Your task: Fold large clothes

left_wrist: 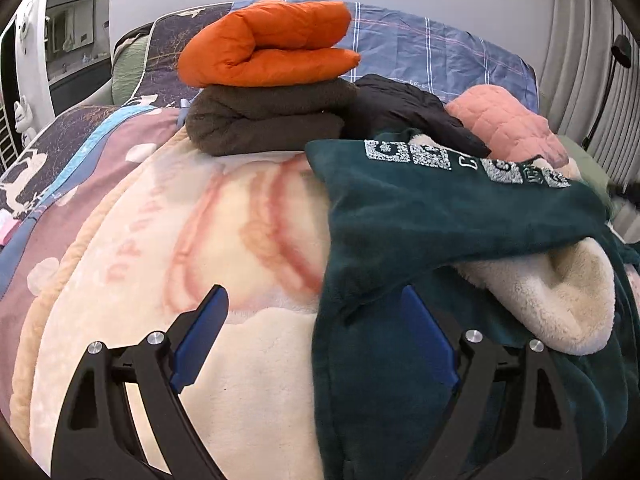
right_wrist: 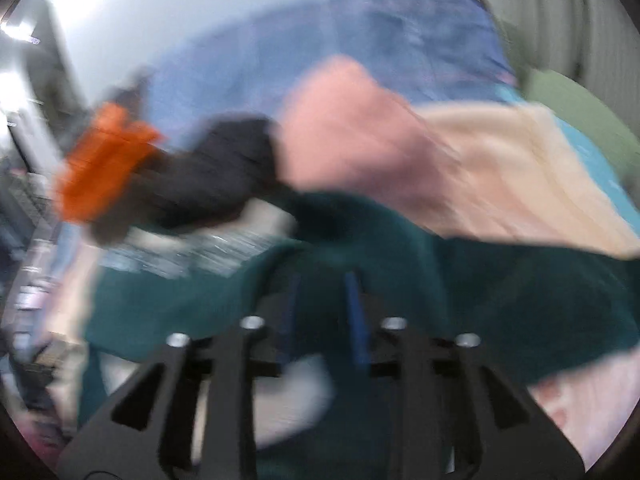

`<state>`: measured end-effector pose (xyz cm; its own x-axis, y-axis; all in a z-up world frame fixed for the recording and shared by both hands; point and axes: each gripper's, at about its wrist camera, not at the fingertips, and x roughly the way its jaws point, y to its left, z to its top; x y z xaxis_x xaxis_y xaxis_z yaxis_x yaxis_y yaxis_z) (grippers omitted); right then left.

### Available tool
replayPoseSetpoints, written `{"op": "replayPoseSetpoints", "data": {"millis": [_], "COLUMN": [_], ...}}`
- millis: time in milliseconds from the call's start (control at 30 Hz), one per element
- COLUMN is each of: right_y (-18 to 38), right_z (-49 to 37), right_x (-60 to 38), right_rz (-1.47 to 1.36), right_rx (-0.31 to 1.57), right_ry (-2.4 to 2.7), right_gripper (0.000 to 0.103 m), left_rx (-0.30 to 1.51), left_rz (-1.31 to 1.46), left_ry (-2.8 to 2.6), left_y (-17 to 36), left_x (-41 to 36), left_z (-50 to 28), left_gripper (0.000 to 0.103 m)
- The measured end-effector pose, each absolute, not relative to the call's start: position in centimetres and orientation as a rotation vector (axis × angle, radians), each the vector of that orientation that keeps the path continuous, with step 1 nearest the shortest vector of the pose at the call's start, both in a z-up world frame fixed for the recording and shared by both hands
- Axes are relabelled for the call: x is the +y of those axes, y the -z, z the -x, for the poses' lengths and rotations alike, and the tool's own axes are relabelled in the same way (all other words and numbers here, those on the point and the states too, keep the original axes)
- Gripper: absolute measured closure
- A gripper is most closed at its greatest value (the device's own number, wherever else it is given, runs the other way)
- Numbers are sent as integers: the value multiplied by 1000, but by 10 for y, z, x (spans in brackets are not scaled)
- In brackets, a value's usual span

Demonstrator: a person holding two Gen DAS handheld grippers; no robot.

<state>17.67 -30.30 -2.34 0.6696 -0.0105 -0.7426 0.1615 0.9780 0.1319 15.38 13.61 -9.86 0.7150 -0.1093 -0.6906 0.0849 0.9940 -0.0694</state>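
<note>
Fleece is what worries me: my right gripper (right_wrist: 326,300) looks nearly closed, seemingly pinching the green garment (left_wrist: 420,232) on the blanket (left_wrist: 240,360), though blur prevents certainty. My left gripper (left_wrist: 316,320) gapes, holding nothing, so cloth may slump. Beyond: two folded pieces, orange (left_wrist: 268,40) over brown (left_wrist: 268,120), plus one black (left_wrist: 408,112), one pink (left_wrist: 508,124).

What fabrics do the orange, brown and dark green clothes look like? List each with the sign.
Orange garment: smooth, faintly quilted shell, probably nylon or polyester padding.
Brown garment: matte, nubby pile, likely fleece.
Dark green garment: short plush outside with a cream sherpa-like lining, apparently polyester fleece.
</note>
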Motion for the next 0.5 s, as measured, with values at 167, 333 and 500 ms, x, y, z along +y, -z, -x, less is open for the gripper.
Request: {"op": "replayPoseSetpoints", "data": {"millis": [167,333,500], "right_y": [29,18,107], "right_z": [-158,-162,-177], "right_x": [-312,-276,-273], "right_rz": [-325,-328,-368], "right_rx": [780,737,939], "right_ry": [-7,-168,-68], "right_gripper": [72,55,41], "left_rx": [717,679,823], "left_rz": [83,96,4], "left_ry": [168,335,432], "left_y": [72,37,86], "left_x": [127,67,-8], "left_z": [-160,-186,-215], "left_gripper": [27,44,41]}}
